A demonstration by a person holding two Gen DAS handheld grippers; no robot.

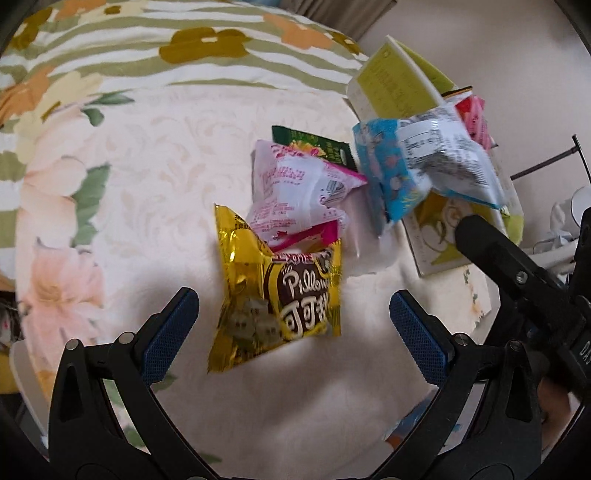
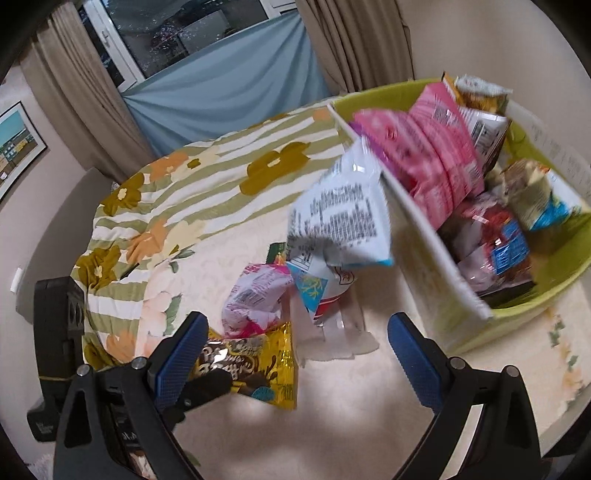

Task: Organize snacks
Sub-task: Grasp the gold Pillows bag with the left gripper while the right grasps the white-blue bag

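L gripper (image 1: 293,321) jaws released, w/ yellow Pillows packet (image 1: 277,295) lying between them. R gripper (image 2: 297,350) jaws released, nothing held. Blue-white packet (image 2: 340,214) at green box (image 2: 469,314) rim.

You see a bed (image 2: 369,424) under a cream cover, with a striped flowered quilt (image 2: 207,177) bunched toward the window (image 2: 177,33). Beige curtains (image 2: 354,40) flank that window; left of it hangs a framed picture (image 2: 16,147).
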